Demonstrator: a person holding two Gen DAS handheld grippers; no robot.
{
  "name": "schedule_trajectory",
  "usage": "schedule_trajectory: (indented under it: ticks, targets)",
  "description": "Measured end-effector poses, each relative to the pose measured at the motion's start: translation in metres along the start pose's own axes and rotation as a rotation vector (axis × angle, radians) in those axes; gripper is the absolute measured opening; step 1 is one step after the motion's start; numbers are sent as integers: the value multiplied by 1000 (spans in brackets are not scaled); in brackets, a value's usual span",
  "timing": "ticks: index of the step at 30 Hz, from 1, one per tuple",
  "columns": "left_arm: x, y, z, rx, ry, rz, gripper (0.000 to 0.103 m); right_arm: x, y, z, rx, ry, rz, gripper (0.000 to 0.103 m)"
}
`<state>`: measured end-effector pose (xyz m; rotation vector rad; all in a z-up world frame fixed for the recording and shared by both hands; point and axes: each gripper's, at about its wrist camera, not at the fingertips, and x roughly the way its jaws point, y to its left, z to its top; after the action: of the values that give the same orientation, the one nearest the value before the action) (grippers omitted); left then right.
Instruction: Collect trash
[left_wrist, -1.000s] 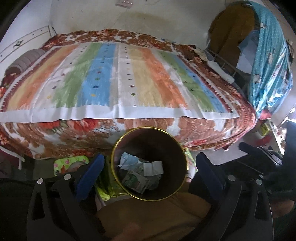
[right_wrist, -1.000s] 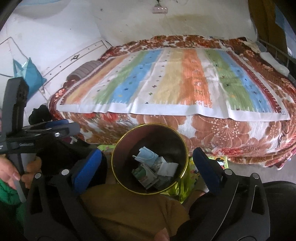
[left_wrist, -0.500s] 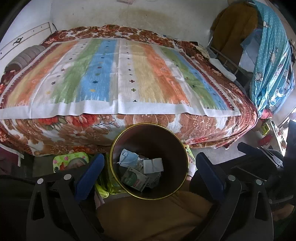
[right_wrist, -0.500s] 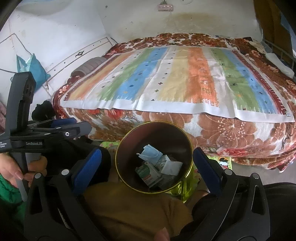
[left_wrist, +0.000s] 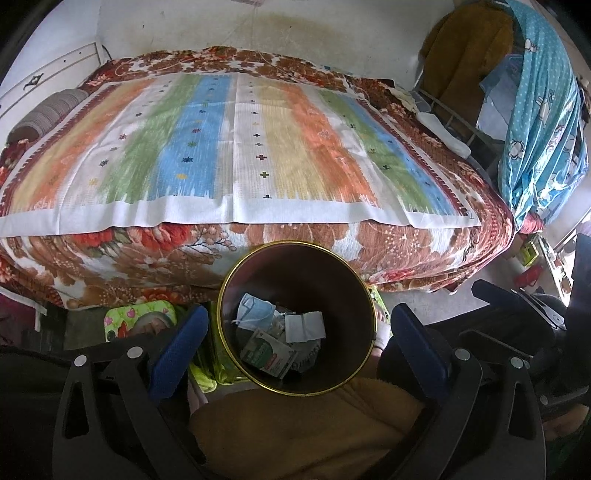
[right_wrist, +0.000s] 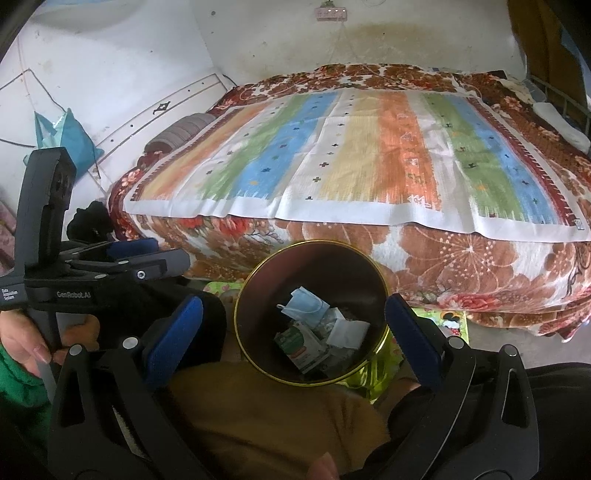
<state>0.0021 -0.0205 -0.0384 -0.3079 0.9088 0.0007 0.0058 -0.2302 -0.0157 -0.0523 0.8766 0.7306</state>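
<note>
Trash bin (left_wrist: 364, 295) with gold rim sits lower centre of both views, in front of the bed (left_wrist: 236, 140), holding a blue face mask (left_wrist: 255, 310), white paper (left_wrist: 304, 326) and a green packet (left_wrist: 267, 350). Left hand-held gripper (left_wrist: 295, 347) is spread wide and empty, bin between its blue pads. Right hand-held gripper (right_wrist: 293, 332) likewise wide, holding nothing.

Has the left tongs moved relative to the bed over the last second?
Yes. In the left wrist view the striped bedsheet sits lower in frame and the wall fills more of the top, so the left tongs tilted slightly upward.
</note>
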Motion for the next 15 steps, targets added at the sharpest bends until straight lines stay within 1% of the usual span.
schedule_trajectory:
  ticks: [15]
  targets:
    - [0,-2,-3,15,8,-2,97,0,0,0,-1,0,1,94]
